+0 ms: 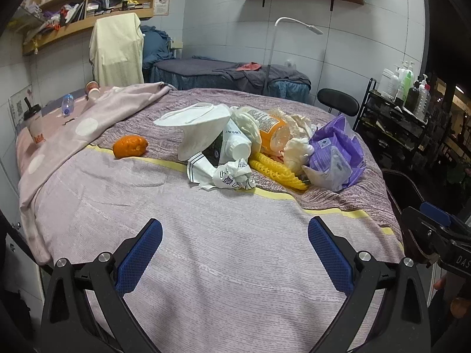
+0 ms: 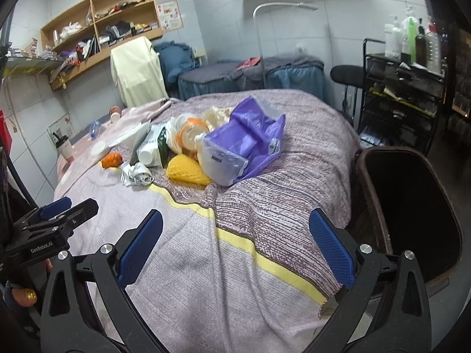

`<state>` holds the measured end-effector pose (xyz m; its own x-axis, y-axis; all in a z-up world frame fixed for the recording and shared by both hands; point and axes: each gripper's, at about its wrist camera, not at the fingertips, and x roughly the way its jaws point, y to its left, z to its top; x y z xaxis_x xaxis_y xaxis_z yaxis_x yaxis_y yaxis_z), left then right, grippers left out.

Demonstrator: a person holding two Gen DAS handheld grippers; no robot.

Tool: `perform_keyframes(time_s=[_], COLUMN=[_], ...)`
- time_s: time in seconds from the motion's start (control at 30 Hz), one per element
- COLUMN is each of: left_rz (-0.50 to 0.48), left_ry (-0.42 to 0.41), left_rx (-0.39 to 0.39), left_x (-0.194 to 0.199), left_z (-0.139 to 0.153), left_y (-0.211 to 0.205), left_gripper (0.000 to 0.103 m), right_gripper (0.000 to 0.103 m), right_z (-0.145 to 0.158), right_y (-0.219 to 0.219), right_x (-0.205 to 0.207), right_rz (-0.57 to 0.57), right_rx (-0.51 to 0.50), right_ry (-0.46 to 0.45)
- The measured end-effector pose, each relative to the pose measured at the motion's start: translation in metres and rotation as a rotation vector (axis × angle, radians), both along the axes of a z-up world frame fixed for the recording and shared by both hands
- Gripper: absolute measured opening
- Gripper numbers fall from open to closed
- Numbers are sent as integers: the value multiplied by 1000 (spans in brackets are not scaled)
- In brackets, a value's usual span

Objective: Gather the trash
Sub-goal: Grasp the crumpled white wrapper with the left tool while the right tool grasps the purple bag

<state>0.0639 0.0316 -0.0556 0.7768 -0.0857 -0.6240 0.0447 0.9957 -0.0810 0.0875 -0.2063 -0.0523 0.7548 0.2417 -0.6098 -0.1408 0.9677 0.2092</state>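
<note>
Left gripper: jaws spread wide, nothing between the blue pads, held low over the near end of the bed. Right gripper: same state — wide open, empty, hovering over the bed's near right corner.

Taking the trash pile as the landmark: well ahead of both pairs of jaws, beyond the yellow stripe across the bedcover, apart from either gripper. On the pile's near edge, a crumpled printed paper, the closest piece to the left jaws. Just right of that, a yellow foam net. At the pile's left, a white paper bag leaning over a white carton with its round cap facing forward. In the pile's middle, an orange plastic bottle lying on its side among whitish crumpled wrappings. At the pile's right end, a purple plastic bag — the piece nearest the right jaws in the right wrist view.

Left of the pile and apart from it, a lone orange fruit on the cover. Farther left still, a pink spotted blanket, with a drink cup with a straw, a small clear bottle and a tipped paper cup at the far-left edge.

Right of the pile, off the bed's side, a dark open bin, close beside the right jaws. Beyond the pile, a black chair and a black rack of bottles.
</note>
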Motion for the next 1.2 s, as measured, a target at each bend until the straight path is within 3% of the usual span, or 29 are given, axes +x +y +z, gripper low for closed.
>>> perform_keyframes(time_s=[0.13,0.5,0.73,0.87,0.93,1.07,1.13,1.2], left_rz=[-18,-80,-84,-90,-93,-96,-91,-88], left_ry=[40,154,206,217,222,211,193,179], left_rx=[9,25,38,30,20,4,3,-2], left_x=[19,80,108,115,116,113,109,107], left_z=[-2,-14,-21,-23,-24,-27,-26,-24], left_y=[4,5,8,5,4,2,2,2], left_gripper=[97,96,84,69,58,45,41,39], right_gripper=[98,98,98,98,92,57,56,49], right_z=[-4,0,3,-8,-15,-28,-28,-26], right_y=[2,16,25,40,40,31,24,21], right_x=[21,83,121,140,146,153,152,150], right_rz=[29,64,45,38,44,67,65,68], right_rx=[27,-61,-40,-128,-129,-45,-6,19], right_ry=[41,84,119,163,186,221,207,188])
